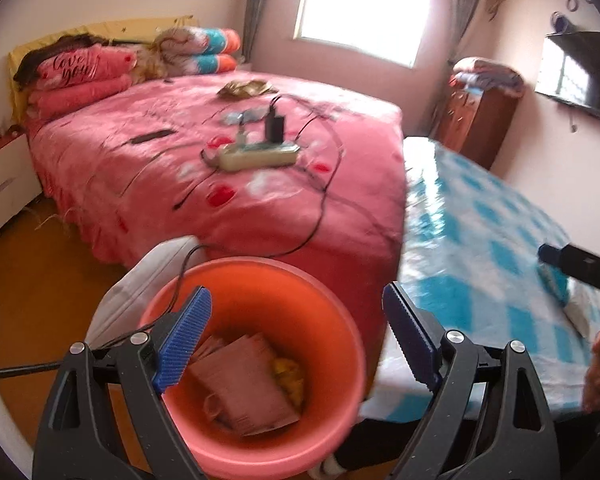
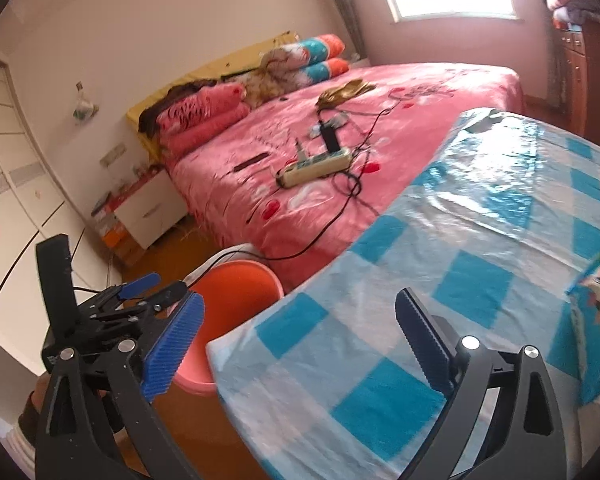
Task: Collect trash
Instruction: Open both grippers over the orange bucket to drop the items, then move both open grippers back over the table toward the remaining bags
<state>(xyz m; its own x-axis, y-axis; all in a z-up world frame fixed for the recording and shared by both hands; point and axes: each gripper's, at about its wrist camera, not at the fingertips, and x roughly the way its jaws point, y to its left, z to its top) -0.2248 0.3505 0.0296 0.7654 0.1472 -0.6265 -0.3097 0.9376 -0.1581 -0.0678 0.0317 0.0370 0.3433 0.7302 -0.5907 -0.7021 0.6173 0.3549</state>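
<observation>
An orange bucket [image 1: 260, 280] stands on the floor between the bed and the table; it holds a pink folded paper [image 1: 240, 384] and a yellow scrap [image 1: 290, 376]. My left gripper [image 1: 296, 332] is open and empty right above the bucket. My right gripper [image 2: 296, 340] is open and empty over the edge of the blue-checked table [image 2: 460, 240]. The bucket also shows in the right wrist view [image 2: 240, 284], with the left gripper's body [image 2: 100, 312] beside it. A blue printed packet [image 2: 596, 292] lies on the table at the right.
A pink bed [image 1: 220, 168] carries a power strip [image 1: 256, 156] with a black charger and cables, a gold wrapper [image 1: 246, 89] and a dark flat item [image 1: 152, 136]. A white nightstand [image 1: 4, 184] is left, a wooden dresser [image 1: 476, 120] right.
</observation>
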